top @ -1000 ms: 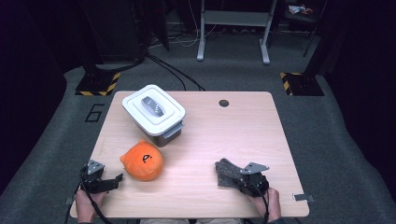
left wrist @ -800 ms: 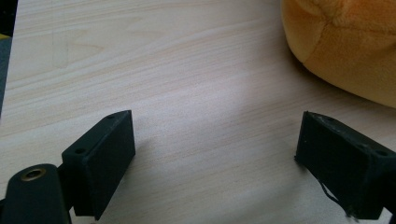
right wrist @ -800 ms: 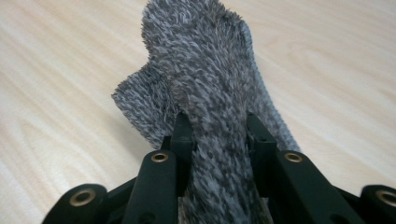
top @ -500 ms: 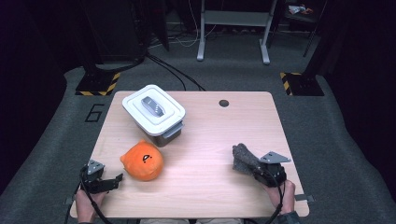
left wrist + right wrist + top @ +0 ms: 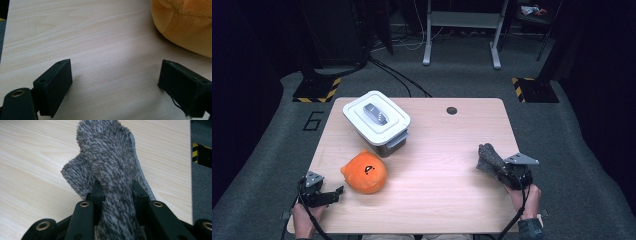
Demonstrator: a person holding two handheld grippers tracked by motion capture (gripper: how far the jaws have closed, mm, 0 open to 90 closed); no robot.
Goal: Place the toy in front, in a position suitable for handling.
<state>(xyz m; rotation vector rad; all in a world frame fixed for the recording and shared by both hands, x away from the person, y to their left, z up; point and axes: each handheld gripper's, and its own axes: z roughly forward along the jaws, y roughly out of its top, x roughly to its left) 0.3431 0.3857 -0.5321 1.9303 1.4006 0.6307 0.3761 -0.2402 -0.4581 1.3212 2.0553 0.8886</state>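
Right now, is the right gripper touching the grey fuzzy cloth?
Touching. In the right gripper view, the right gripper has both jaws pressed into the grey fuzzy cloth, which bunches between them.

- The left gripper [image 5: 337, 191] lies low at the table's near left corner, jaws spread wide with nothing between them.
- The right gripper [image 5: 492, 162] sits at the near right, angled far-left, jaws clamped on something.
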